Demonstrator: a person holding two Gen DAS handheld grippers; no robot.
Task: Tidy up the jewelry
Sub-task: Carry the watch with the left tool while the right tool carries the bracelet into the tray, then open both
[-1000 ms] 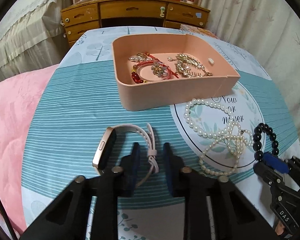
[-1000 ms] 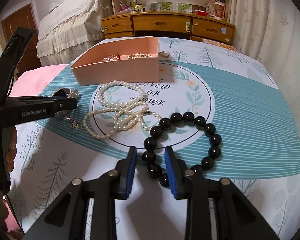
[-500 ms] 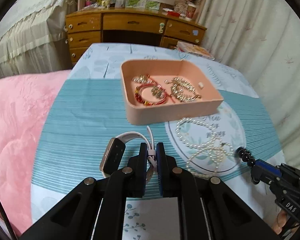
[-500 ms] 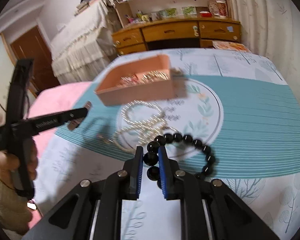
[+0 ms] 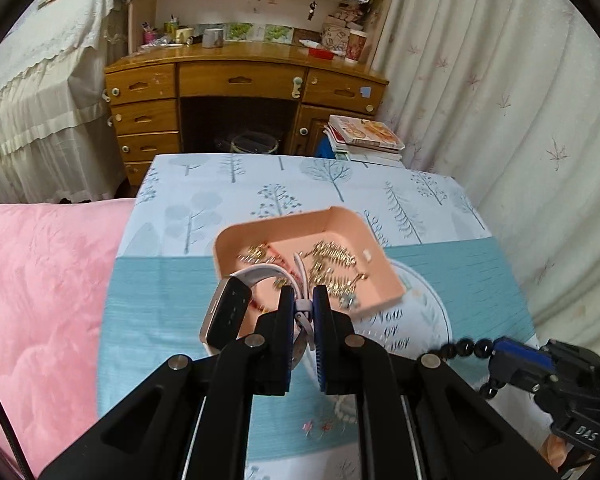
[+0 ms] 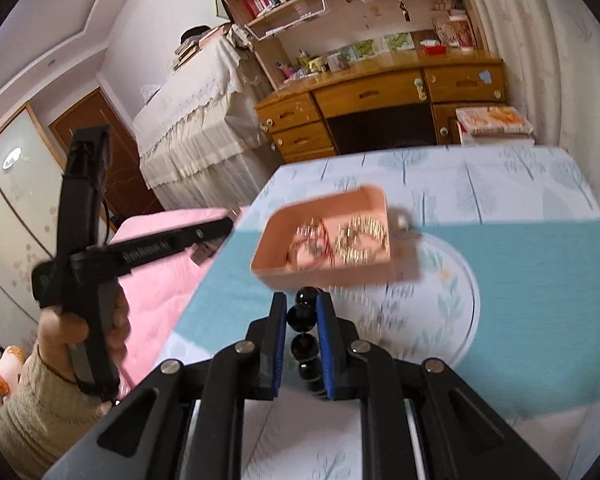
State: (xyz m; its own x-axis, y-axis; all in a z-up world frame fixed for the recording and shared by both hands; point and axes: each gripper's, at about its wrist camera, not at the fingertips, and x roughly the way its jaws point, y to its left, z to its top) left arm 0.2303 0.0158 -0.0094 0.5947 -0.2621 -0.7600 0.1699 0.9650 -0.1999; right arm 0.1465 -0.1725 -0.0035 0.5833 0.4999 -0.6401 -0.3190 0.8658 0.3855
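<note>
Grippers were both clamped: we held the watch (image 5: 236, 304) strap in the left gripper (image 5: 303, 308). We pinched the black bead bracelet (image 6: 303, 316) in the right gripper (image 6: 302, 312), above the pink tray (image 6: 320, 276).

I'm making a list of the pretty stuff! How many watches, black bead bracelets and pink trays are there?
Watch: 1, strap pinched in the left gripper
Black bead bracelet: 1, held in the right gripper
Pink tray: 1, its small pieces too blurred to count
Total: 3
</note>
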